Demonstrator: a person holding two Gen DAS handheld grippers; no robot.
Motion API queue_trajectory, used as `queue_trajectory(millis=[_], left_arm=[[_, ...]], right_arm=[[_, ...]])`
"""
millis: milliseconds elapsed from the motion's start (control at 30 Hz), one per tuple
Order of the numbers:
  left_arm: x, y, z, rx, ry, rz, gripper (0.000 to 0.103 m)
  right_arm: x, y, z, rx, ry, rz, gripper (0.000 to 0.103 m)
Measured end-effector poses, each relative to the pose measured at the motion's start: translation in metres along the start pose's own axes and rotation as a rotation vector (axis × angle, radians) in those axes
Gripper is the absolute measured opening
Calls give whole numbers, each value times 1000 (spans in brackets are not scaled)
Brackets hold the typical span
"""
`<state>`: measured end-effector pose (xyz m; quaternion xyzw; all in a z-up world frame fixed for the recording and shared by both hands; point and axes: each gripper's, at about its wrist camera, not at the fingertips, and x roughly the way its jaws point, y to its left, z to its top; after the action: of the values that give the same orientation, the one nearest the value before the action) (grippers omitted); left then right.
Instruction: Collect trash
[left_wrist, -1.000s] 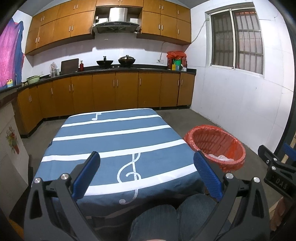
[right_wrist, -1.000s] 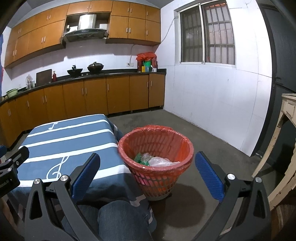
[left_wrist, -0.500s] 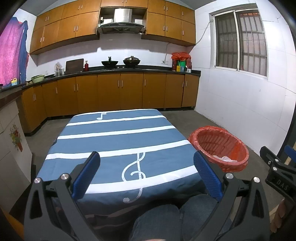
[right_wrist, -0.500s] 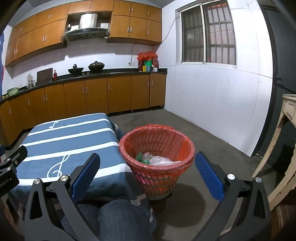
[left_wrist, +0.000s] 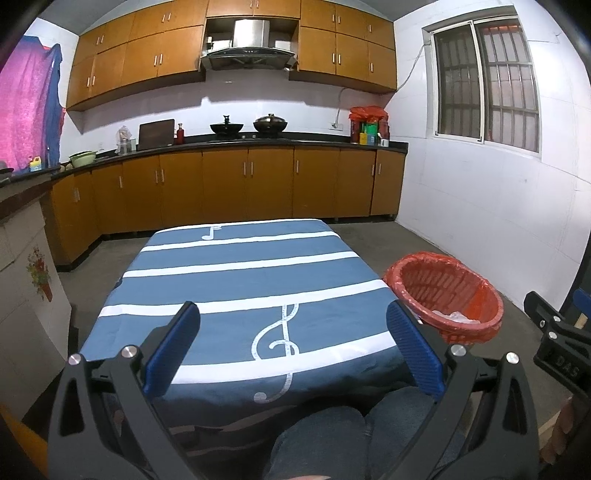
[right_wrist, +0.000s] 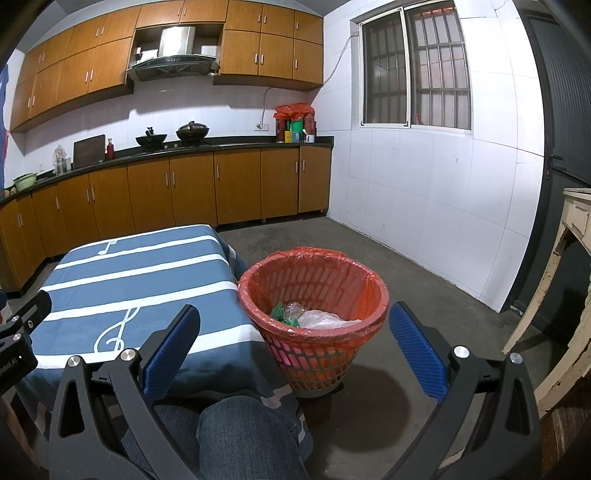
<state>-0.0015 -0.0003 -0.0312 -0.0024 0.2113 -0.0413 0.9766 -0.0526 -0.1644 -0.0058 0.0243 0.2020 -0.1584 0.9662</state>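
A red basket (right_wrist: 354, 280) lined with a red plastic bag stands on the floor right of the table; it also shows in the left wrist view (left_wrist: 424, 269). Inside lie crumpled clear plastic (right_wrist: 325, 320) and green wrappers (right_wrist: 279, 314). The table wears a blue cloth with white stripes and music notes (left_wrist: 240, 280), also in the right wrist view (right_wrist: 129, 273); no trash shows on it. My left gripper (left_wrist: 293, 347) is open and empty over the table's near edge. My right gripper (right_wrist: 295, 347) is open and empty, near the basket's front.
Wooden kitchen cabinets and a dark counter (left_wrist: 258, 142) with pots line the far wall. A white tiled wall with a barred window (right_wrist: 413, 66) is at the right. A worn cream table leg (right_wrist: 557, 280) stands far right. The person's jeans-clad knees (right_wrist: 236, 435) are below.
Both views have tilted slightly upward and back, so the table and basket sit lower in frame. Both grippers stay open and empty.
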Motion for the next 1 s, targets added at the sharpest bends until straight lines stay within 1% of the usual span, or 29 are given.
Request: queue_trajectory(millis=[167,1000], left_arm=[[-1,0,-1,0,0,13,99],[-1,0,-2,-2,3,10,99]], right_arm=[[0,0,-1,0,0,0,101],[1,-2,-1,0,2,0,101]])
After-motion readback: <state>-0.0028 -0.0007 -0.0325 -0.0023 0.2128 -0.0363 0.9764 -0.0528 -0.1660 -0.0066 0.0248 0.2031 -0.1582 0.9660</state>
